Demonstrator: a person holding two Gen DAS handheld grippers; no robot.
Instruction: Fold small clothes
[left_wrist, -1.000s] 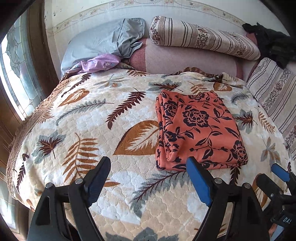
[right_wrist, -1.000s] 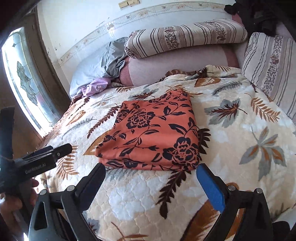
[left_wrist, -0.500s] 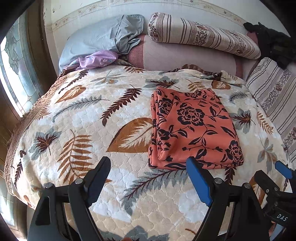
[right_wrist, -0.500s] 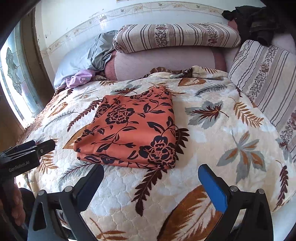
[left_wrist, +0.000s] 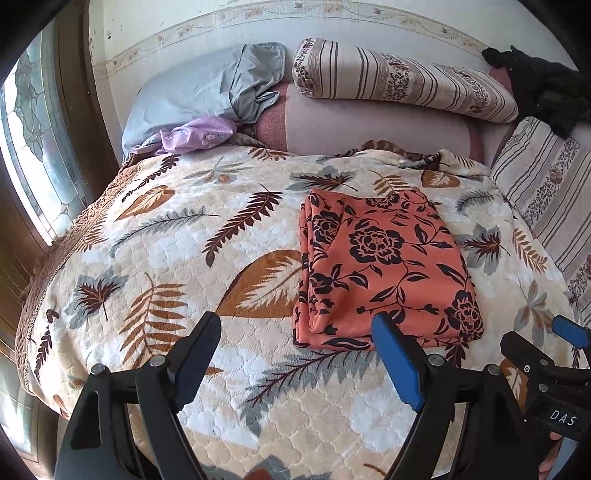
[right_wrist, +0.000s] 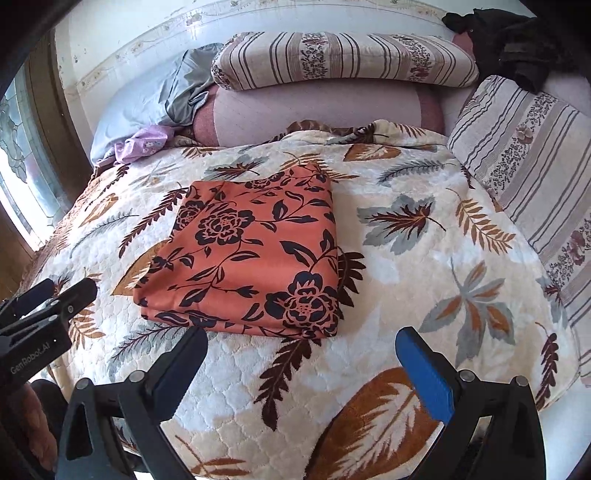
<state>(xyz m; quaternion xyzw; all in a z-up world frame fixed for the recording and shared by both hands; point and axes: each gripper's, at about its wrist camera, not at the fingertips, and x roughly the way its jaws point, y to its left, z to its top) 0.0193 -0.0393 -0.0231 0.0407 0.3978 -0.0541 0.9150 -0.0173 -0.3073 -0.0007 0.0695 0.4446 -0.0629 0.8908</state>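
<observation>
Your folded orange floral garment (left_wrist: 384, 273) lies flat on the leaf-print bedspread (left_wrist: 155, 258), long axis running away from you; left gripper (left_wrist: 295, 358) and right gripper (right_wrist: 301, 365) both hover just short of its near edge, fingers apart, empty.

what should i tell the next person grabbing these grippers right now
Left gripper: open, nothing between its fingers, hovering over the quilt just short of the near edge of the orange floral cloth.
Right gripper: open, empty, also just short of the cloth's near edge.
Cloth: lies folded into a neat, flat rectangle on the bed; neither gripper touches it.
Done: this piece looks folded.
Left: a crumpled lilac garment by the grey pillow may be next; a dark garment sits at the far right corner.
</observation>
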